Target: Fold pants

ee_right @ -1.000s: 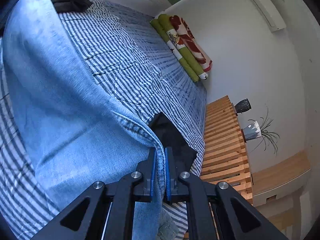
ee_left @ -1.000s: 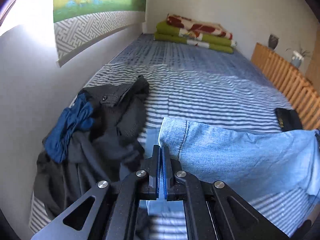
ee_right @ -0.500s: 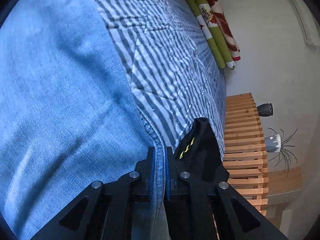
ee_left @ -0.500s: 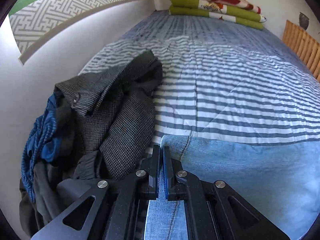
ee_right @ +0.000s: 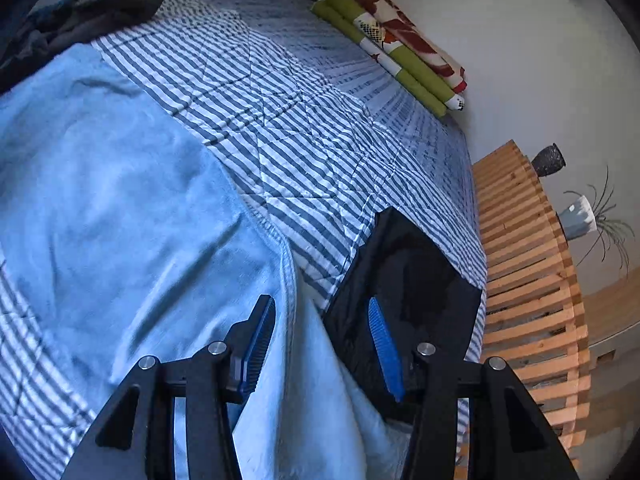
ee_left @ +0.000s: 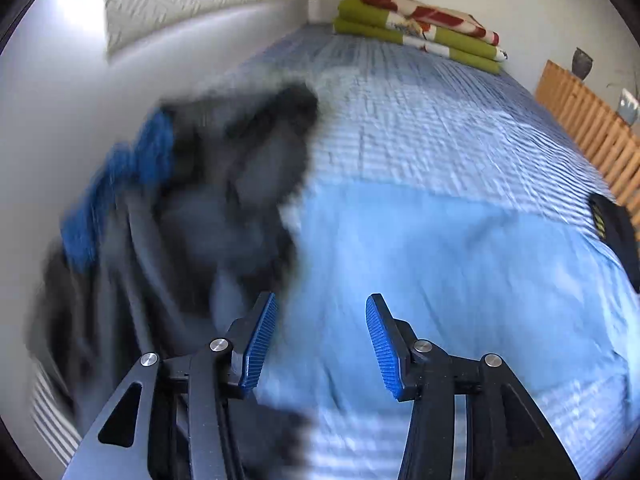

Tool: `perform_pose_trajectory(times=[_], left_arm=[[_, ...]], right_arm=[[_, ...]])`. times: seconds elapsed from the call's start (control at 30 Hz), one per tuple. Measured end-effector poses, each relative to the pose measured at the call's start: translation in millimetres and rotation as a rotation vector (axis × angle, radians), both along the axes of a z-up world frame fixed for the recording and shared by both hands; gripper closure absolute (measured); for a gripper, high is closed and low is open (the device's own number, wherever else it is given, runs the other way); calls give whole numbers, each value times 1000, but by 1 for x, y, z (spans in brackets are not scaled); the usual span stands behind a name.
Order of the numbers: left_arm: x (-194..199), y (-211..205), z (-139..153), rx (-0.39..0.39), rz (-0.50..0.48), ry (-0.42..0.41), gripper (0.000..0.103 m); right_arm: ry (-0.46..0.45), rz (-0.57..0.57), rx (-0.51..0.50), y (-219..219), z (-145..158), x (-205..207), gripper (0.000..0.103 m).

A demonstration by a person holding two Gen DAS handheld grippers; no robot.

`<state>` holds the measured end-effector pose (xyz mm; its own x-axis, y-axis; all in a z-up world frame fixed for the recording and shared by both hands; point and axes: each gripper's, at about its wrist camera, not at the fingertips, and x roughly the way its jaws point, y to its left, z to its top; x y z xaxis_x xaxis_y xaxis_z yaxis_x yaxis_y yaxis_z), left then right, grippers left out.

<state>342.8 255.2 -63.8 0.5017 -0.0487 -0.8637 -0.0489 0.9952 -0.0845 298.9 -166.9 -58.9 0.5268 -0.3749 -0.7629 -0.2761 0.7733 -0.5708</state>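
Light blue jeans (ee_left: 432,264) lie spread across the striped bed (ee_left: 420,132), filling the near half of the left wrist view, which is motion-blurred. My left gripper (ee_left: 320,340) hovers open just above their left part, nothing between its blue pads. In the right wrist view the same jeans (ee_right: 132,220) cover the left and bottom, with a stitched hem edge (ee_right: 286,256) running toward me. My right gripper (ee_right: 320,344) is open above that edge, empty, one finger over denim and the other over a black garment (ee_right: 412,280).
A heap of dark grey and blue clothes (ee_left: 192,192) lies left of the jeans by the wall. Folded green and red blankets (ee_left: 420,28) sit at the bed's far end. A wooden slatted rail (ee_right: 528,272) with vases (ee_right: 550,160) borders the right side.
Both grippers have opened and let go of the jeans, which now lie flat on the bed. Both grippers have drawn back from the fabric; the left view is blurred by movement.
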Motion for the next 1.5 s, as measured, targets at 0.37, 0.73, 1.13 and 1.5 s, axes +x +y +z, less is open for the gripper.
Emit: perform_pose_trajectory(times=[0.37, 0.73, 1.13, 1.5], left_arm=[[-16, -7, -78, -199, 209, 155, 42], [-12, -9, 2, -156, 227, -134, 100], [-42, 78, 83, -158, 264, -179, 100], [-92, 96, 6, -109, 232, 41, 65]], right_arm=[[-2, -54, 113, -12, 27, -135, 58], [-14, -231, 95, -70, 33, -187, 58], [-73, -291, 134, -84, 57, -184, 58], [92, -161, 127, -43, 3, -203, 50]])
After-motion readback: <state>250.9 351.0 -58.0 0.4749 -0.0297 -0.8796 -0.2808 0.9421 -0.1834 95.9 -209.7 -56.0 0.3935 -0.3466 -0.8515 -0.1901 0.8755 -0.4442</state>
